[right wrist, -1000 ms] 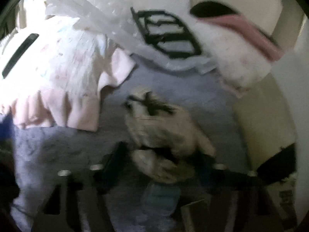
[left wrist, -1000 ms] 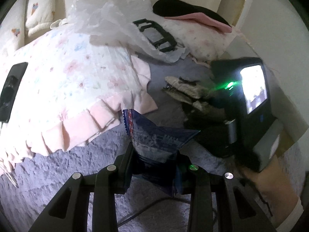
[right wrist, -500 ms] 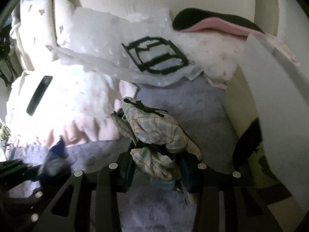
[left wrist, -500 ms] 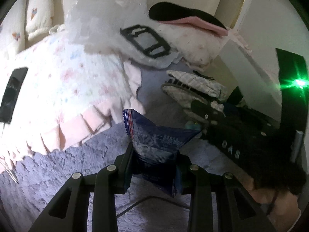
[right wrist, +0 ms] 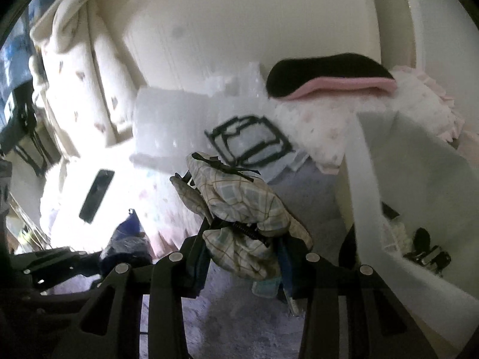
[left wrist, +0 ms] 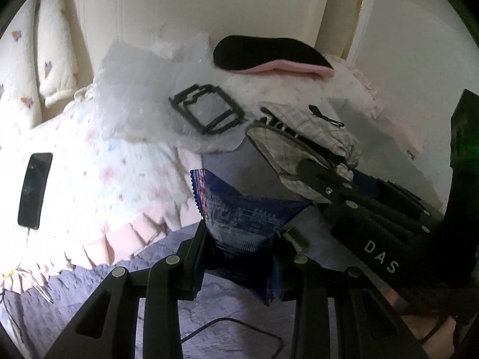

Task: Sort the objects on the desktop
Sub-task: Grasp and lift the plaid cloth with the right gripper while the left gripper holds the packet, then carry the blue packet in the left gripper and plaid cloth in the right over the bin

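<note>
The left gripper (left wrist: 239,257) is clamped on a crinkled dark blue foil snack packet with a red and white serrated edge (left wrist: 239,218), which stands up between its black fingers (left wrist: 194,257) clear of the grey-lilac fleece blanket (left wrist: 239,323). The right gripper (right wrist: 248,257) pinches a bundled beige and pale blue checked cloth pouch with black trim (right wrist: 239,203); its pads press into the fabric, with some blue and teal material caught low between them that I cannot identify.

Both loads look clear of the blanket, so the step in hand seems to be carrying them to wherever they are to be sorted. To do it well, keep both grips firm: the packet is slick and held low on its body, and the pouch is soft and could sag out. The two grippers sit close together, the right one just right of the left, so move them apart before swinging either.

To the left lies a white floral quilt with a pink ruffled edge (left wrist: 98,185), a black phone (left wrist: 34,190) resting on it. Farther off, clear bubble wrap (left wrist: 140,95) holds a black plastic frame (left wrist: 209,112), and a black and pink slipper (left wrist: 269,56) lies on a pillow by the headboard. A white panel (right wrist: 389,197) rises on the right, near the right gripper, and a thin dark cable (left wrist: 233,329) trails on the blanket below.
</note>
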The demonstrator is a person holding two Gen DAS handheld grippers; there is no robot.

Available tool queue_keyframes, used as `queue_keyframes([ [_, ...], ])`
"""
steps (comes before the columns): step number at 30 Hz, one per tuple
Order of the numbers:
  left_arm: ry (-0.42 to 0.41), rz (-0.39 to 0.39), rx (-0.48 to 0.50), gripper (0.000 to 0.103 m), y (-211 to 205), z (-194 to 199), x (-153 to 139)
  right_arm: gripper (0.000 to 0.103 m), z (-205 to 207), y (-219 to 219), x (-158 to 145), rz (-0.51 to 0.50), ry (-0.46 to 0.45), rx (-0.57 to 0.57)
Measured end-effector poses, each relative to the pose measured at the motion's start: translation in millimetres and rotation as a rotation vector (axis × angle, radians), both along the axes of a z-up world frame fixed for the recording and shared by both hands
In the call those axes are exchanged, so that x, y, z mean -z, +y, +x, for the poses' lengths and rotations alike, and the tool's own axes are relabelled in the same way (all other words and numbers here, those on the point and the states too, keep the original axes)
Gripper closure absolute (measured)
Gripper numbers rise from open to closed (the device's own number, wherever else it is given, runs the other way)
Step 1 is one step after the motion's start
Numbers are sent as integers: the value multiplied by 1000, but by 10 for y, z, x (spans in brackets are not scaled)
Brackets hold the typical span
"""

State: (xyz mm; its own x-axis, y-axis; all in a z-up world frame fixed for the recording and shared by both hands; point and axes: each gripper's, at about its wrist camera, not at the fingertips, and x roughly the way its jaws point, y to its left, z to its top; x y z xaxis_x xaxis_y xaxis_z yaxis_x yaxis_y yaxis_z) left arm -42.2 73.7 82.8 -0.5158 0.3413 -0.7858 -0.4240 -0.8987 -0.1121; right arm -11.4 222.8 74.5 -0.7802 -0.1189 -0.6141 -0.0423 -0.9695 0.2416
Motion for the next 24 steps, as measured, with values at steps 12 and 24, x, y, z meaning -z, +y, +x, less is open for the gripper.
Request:
queue_keyframes([
  [12, 86, -26, 124, 71, 606, 84, -451, 63, 213, 564, -272, -156, 76, 115],
  [24, 130, -39, 339, 71, 1281, 146, -688, 64, 440, 1024, -463, -239, 152, 225],
])
